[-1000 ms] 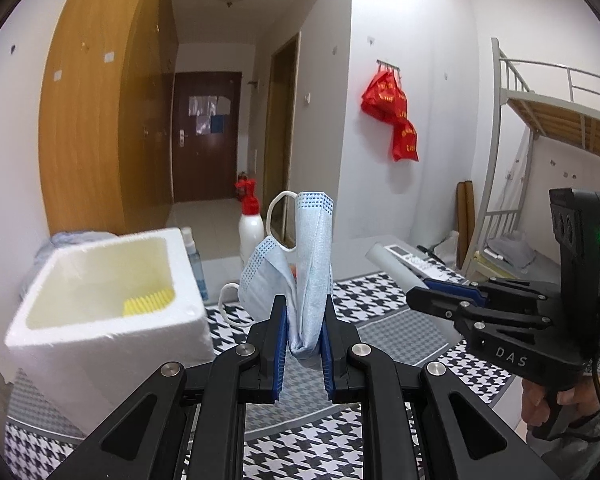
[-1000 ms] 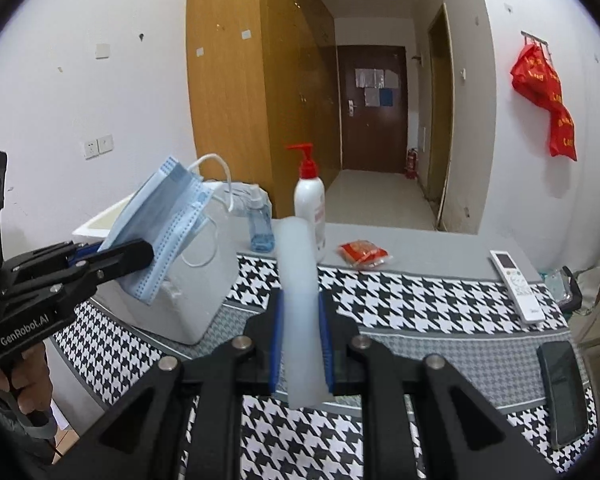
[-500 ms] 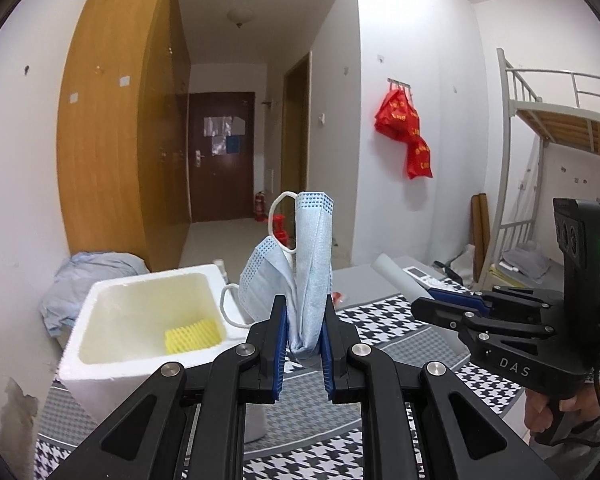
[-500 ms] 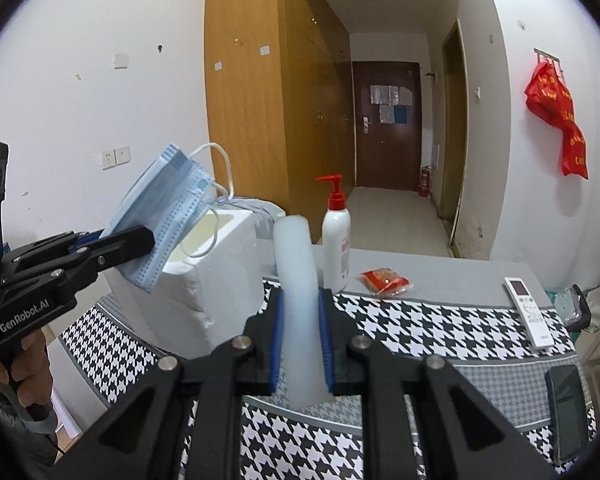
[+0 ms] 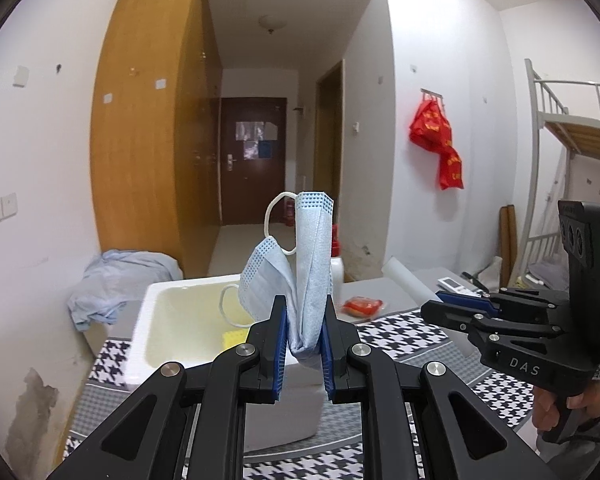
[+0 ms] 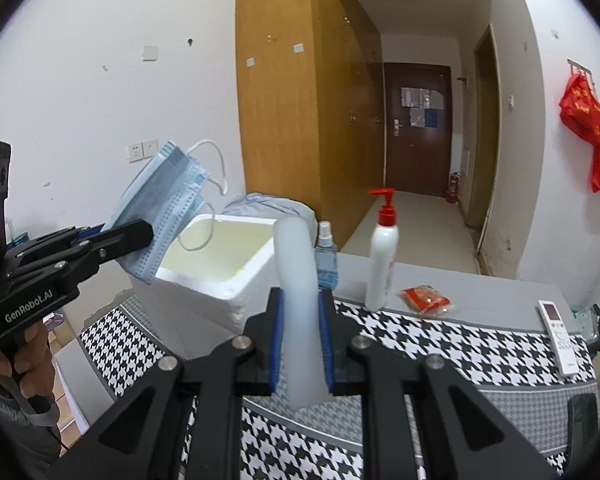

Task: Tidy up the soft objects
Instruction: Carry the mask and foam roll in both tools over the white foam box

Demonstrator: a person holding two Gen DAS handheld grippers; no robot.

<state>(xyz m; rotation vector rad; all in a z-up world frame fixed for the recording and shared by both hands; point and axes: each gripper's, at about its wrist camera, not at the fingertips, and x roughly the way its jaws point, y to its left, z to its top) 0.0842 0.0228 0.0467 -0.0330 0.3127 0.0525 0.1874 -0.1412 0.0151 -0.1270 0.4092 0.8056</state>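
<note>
While both hands are full, I hold soft things above the foam box [image 5: 148, 332].

My left gripper [image 5: 303, 344] pinches the blue face mask [image 5: 310, 264] over the box; my right gripper [image 6: 300, 344] is clamped on a white foam roll [image 6: 298, 304], just beside the box.

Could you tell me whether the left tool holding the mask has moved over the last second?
Yes. The left tool has risen and swung left: the foam box now sits lower and nearer the centre of its view, with the mask above the box's opening.
</note>
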